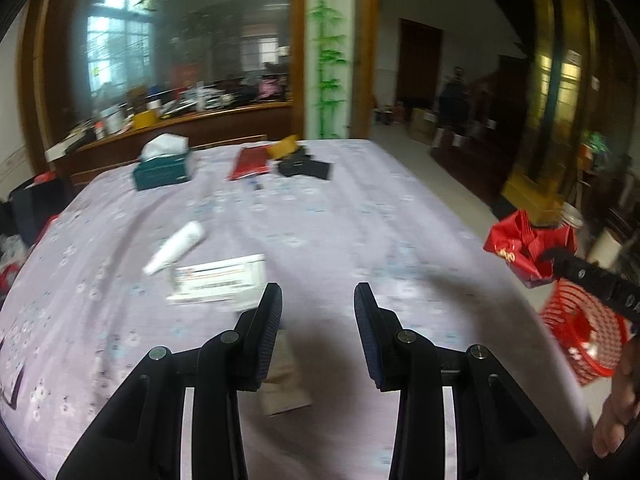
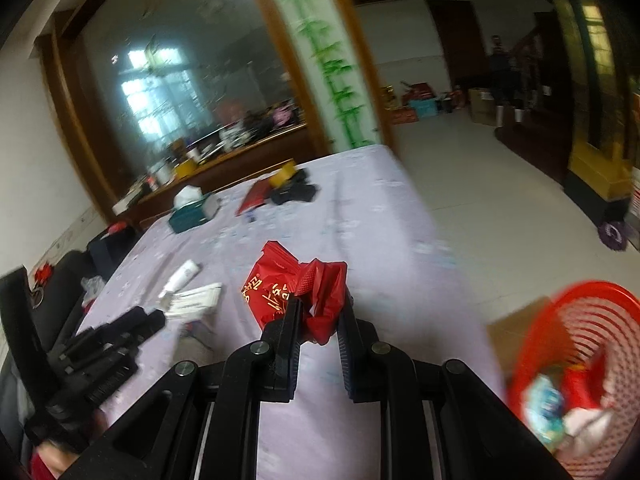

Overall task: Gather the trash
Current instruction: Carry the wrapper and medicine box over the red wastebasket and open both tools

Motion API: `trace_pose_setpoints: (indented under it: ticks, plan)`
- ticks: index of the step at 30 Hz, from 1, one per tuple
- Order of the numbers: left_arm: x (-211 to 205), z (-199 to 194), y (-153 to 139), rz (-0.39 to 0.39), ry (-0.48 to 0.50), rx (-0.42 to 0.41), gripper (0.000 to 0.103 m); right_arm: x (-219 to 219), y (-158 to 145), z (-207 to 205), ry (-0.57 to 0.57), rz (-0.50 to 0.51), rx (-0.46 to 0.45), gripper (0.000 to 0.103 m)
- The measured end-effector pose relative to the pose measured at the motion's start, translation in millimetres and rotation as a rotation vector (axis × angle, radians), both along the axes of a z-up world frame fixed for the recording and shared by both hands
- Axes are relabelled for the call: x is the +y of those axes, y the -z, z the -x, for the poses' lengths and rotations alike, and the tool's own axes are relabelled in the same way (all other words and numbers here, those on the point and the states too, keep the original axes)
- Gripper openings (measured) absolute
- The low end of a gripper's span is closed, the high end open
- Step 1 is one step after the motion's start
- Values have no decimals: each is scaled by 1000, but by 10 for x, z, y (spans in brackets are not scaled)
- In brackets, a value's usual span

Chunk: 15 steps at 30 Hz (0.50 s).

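The right claw [image 2: 320, 312] pinches a crumpled red wrapper [image 2: 296, 294] over the surface; the red basket [image 2: 580, 360] lies lower right of it.

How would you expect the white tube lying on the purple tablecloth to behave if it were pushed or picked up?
The white tube looks round-bodied and lies flat, so a sideways push would probably roll it. It seems small and plastic, so likely light. Its smooth surface might slip in the jaws unless squeezed near the middle.

A teal tissue box [image 1: 163, 168] sits on the floral tablecloth [image 1: 320, 216].
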<state>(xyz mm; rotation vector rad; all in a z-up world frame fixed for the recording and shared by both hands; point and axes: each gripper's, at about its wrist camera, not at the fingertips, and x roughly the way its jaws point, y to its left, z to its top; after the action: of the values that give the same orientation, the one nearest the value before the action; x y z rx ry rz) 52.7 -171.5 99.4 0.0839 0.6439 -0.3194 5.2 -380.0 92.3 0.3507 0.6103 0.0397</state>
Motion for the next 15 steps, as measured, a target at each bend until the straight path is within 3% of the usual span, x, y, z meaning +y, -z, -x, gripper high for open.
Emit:
trace_pose_setpoints:
  ticks: [8, 10, 11, 15]
  plan:
    - [-479, 99, -19, 26, 83, 67, 36, -816, 192, 597, 128, -51, 35, 19]
    - [-396, 42, -15, 21, 57, 83, 51, -894, 170, 685, 132, -53, 23, 19]
    - [-303, 10, -24, 36, 37, 88, 54, -915, 151, 724, 133, -47, 16, 19]
    - [200, -169, -19, 58, -77, 143, 55, -925, 80, 811, 106, -52, -14, 19]
